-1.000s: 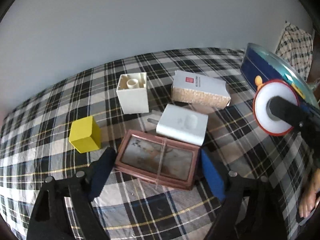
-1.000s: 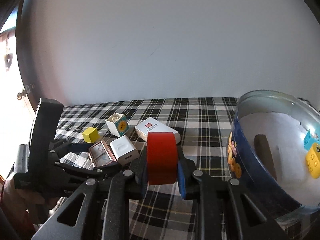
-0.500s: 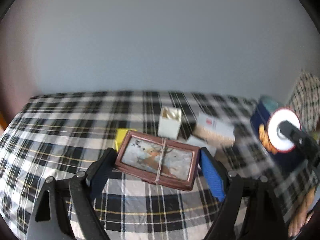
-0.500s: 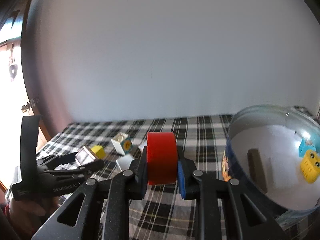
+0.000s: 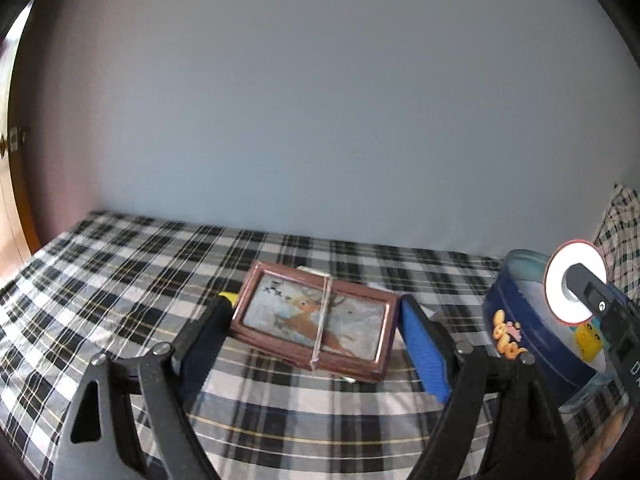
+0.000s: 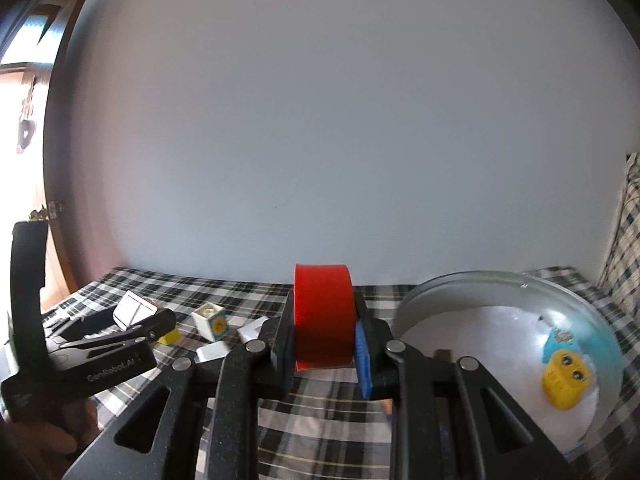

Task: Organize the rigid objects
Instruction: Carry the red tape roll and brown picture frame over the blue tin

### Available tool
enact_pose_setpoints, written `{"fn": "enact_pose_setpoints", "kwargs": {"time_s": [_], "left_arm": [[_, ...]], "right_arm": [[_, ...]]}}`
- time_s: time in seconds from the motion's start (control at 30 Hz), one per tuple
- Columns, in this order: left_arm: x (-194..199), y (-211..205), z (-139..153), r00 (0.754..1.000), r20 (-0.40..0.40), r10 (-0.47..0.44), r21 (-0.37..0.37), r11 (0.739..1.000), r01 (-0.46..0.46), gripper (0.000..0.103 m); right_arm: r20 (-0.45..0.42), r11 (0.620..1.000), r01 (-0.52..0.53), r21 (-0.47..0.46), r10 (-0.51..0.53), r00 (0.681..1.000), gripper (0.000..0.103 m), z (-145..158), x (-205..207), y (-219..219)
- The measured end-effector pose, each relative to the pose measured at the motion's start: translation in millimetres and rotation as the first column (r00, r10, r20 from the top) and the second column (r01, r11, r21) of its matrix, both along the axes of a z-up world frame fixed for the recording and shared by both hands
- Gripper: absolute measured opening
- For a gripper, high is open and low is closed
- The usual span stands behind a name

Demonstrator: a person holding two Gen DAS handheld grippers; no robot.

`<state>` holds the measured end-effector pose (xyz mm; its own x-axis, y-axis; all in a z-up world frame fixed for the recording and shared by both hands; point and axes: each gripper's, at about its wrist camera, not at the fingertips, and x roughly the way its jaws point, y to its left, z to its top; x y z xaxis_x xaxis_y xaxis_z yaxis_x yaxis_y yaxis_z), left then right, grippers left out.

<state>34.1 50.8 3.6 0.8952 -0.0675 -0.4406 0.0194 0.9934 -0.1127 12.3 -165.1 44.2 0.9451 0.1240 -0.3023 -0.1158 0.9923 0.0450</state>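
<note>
My left gripper [image 5: 316,322] is shut on a brown framed deer picture [image 5: 314,318] and holds it lifted above the plaid cloth; it also shows in the right wrist view [image 6: 134,308]. My right gripper [image 6: 323,338] is shut on a red tape roll [image 6: 323,316], held up left of the round blue tin [image 6: 512,292]. From the left wrist view the roll [image 5: 576,286] hangs over the tin [image 5: 516,320]. The tin holds a yellow block [image 6: 564,384] and a light blue block [image 6: 560,338].
On the plaid table [image 6: 312,420] lie a white cube with a sun face [image 6: 212,322], a yellow cube [image 6: 170,338] and white boxes [image 6: 214,352]. A plain wall stands behind. A plaid cushion [image 5: 622,220] sits at the far right.
My left gripper has lifted the deer picture off the cloth and tilted up, so the other blocks drop out of its view. My right gripper has risen with the tape roll beside the tin.
</note>
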Motion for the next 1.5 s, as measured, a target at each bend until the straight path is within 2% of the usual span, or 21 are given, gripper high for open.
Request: {"fn": "enact_pose_setpoints", "kwargs": {"time_s": [0.33, 0.8, 1.5], "left_arm": [[-5.4, -48.8, 3.3, 0.999, 0.018, -0.037, 0.032, 0.999, 0.037, 0.084], [-4.1, -94.5, 8.9, 0.996, 0.033, -0.079, 0.031, 0.996, 0.078, 0.084], [0.7, -131.2, 13.1, 0.992, 0.037, -0.119, 0.031, 0.993, 0.117, 0.084]], "right_arm": [[0.026, 0.998, 0.064, 0.027, -0.065, 0.998, 0.026, 6.2, -6.2, -43.0], [0.046, 0.993, 0.116, 0.021, -0.117, 0.992, 0.026, 11.6, -7.7, -72.3], [0.052, 0.984, 0.176, 0.013, -0.176, 0.983, 0.026, 16.9, -9.1, -103.1]]}}
